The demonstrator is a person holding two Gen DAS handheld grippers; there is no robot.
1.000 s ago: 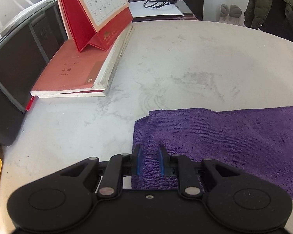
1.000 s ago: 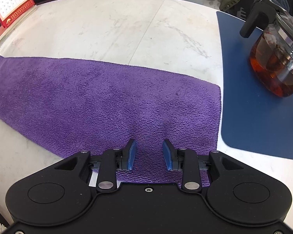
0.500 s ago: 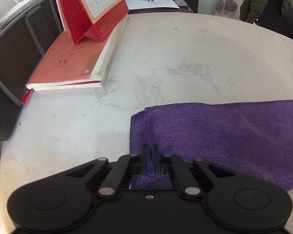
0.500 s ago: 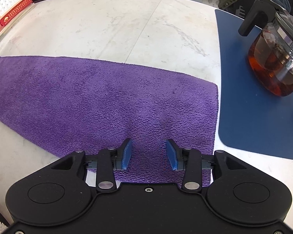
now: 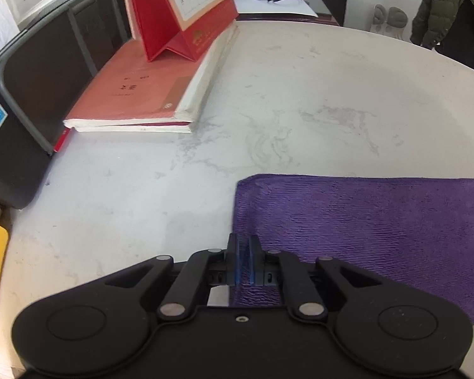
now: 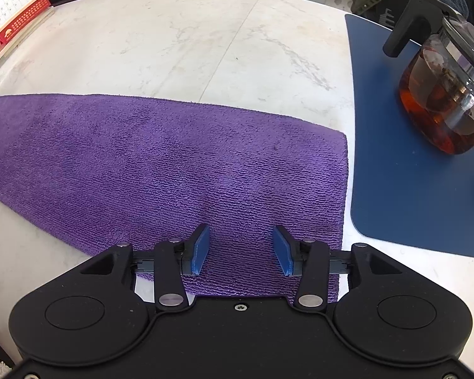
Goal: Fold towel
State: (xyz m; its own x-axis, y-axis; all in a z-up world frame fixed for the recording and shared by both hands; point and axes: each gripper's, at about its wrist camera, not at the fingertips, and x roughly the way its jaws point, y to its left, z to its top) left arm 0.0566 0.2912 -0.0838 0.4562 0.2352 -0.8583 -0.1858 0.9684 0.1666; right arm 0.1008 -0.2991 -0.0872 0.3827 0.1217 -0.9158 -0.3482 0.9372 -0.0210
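**Purple towel flat on marble table, one corner pinched**

Table (image 6: 205, 41): round, pale marble top with grey veining and a faint seam running up the middle of the right wrist view. It fills most of both frames.

Towel (image 6: 161, 170): purple microfibre, lying flat, apparently doubled, since a second edge shows at its left end in the left wrist view (image 5: 379, 230). Long axis runs left to right across both frames; short ends face the books on one side and the blue mat on the other. It sits in the lower half of each view, near the table's close edge.

Blue mat (image 6: 404, 189): right side of the right wrist view, just beside the towel's right end, a thin strip of table between them. Glass teapot (image 6: 445, 94) with dark tea and a black handle stands on it.

Upper left, left wrist view: stacked red-covered books (image 5: 136, 94), a red desk calendar (image 5: 186, 9) standing on them, a dark tray-like case (image 5: 25, 94) beside them. A green padded jacket (image 5: 442, 9) hangs at upper right.

Left gripper (image 5: 243, 262): clenched on the towel's lower left corner, cloth visible between the blue pads.

Right gripper (image 6: 241, 249): jaws opening, standing apart over the towel near its lower right corner, pads not pressing the cloth.
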